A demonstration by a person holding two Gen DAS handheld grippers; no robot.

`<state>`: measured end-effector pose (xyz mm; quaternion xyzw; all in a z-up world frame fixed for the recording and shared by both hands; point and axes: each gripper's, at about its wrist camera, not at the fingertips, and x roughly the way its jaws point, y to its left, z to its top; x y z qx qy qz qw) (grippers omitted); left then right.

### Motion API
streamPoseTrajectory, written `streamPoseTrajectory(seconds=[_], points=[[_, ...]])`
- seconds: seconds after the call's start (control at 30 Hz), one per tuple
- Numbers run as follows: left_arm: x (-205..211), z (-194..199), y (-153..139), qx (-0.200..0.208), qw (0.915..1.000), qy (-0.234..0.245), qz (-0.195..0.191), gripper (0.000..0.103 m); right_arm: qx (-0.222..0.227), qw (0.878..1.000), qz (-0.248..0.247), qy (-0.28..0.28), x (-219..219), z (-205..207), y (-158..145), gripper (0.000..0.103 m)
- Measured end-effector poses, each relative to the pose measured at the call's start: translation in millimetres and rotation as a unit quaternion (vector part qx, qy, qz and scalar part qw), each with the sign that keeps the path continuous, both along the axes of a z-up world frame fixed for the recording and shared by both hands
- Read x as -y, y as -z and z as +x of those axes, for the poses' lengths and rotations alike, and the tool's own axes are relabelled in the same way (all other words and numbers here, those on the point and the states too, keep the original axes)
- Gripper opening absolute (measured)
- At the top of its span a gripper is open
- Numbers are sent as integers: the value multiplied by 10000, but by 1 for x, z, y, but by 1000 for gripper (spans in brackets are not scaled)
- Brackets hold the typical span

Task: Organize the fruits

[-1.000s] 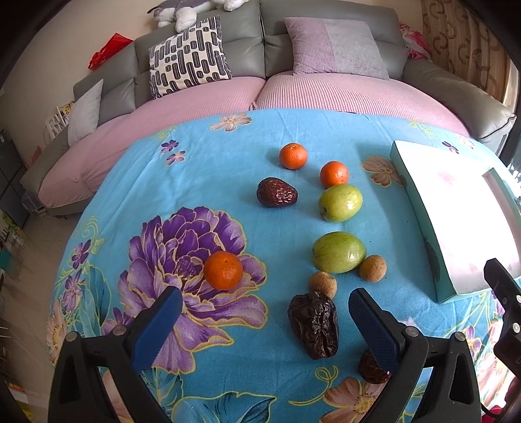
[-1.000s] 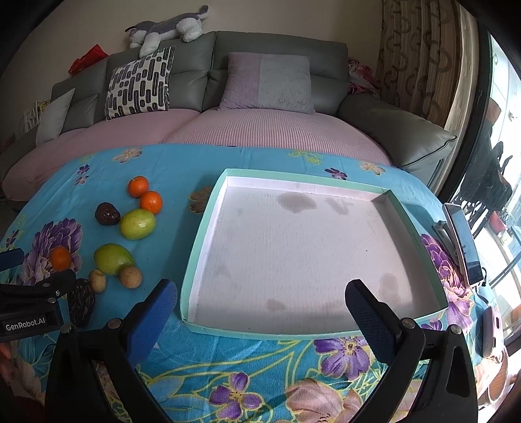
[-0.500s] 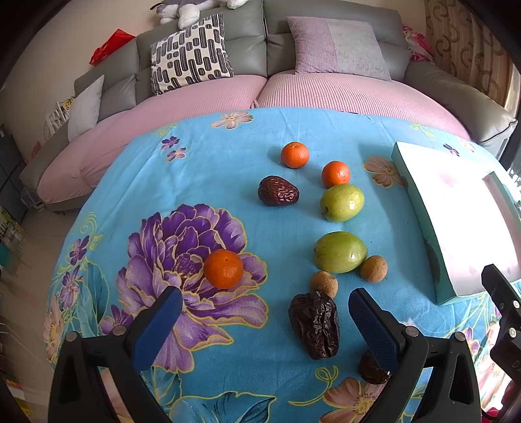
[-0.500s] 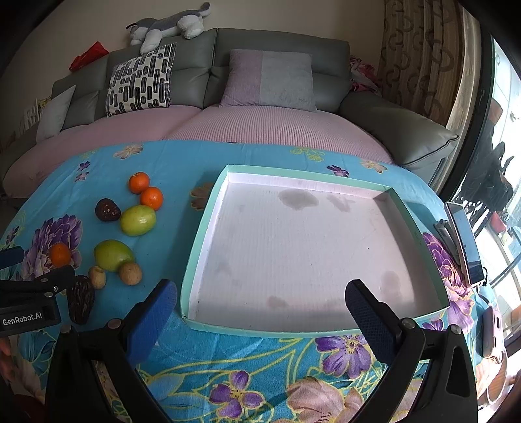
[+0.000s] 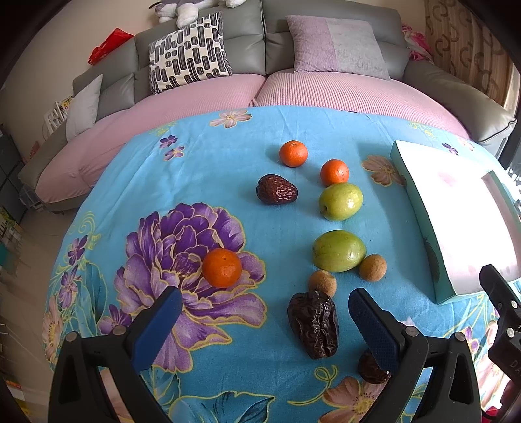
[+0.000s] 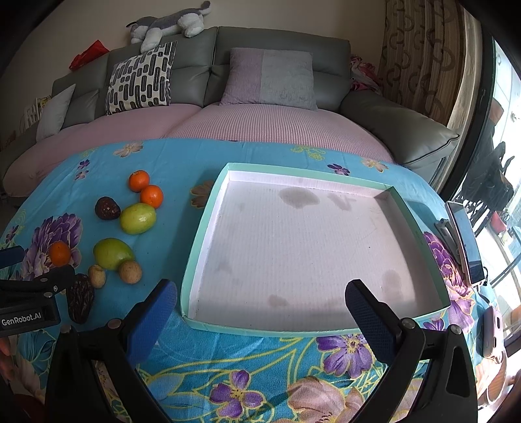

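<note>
We hold the left tool (image 5: pixel 265 320) with its 2 blue-padded fingers spread wide and nothing between them, low over the counter (image 5: pixel 208 162). Just ahead of it lie a wrinkled dark date (image 5: pixel 314 323) and an orange (image 5: pixel 222 267) resting on a purple printed flower. Beyond the date sit 2 small brown round fruits (image 5: pixel 373 267), one on each side of the near end of a green fruit (image 5: pixel 338 250). Farther off come a second green fruit (image 5: pixel 340 201), another dark date (image 5: pixel 276 193) and 2 more oranges (image 5: pixel 293 153).

Our right tool (image 6: pixel 260 304) is likewise spread wide and empty, poised at the near edge of a shallow box (image 6: pixel 420 227) with a mint-green rim. Its white floor holds no fruit, only a few grey stains.

The counter wears a bright blue floral cloth. Behind it curves a grey sofa (image 6: pixel 390 130) with pink seat covers, cushions and a plush toy (image 6: pixel 169 22) along its back.

Only the right view shows the box floor in full, plus a phone (image 6: pixel 465 240) at the counter's right edge. Only the left view shows a third date (image 5: pixel 371 369) partly hidden under the left tool's right finger.
</note>
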<state>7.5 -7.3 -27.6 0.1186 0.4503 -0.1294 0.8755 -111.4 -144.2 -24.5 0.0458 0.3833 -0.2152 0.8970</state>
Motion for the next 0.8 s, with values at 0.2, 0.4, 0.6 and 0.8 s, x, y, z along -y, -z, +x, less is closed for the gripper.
streamPoseTrajectory(seconds=[0.2, 0.4, 0.6, 0.8], points=[[-2, 0, -1, -28, 10000, 11, -32, 103, -41, 10000, -8, -29, -1, 2, 2, 103], [-2, 0, -2, -45, 10000, 8, -32, 103, -61, 10000, -3, -38, -2, 2, 2, 103], [-2, 0, -2, -56, 10000, 15, -41, 103, -86, 9999, 12, -56, -2, 3, 3, 103], [-4, 1, -2, -49, 9999, 5, -126, 103, -5, 9997, 18, -240, -8, 4, 1, 103]])
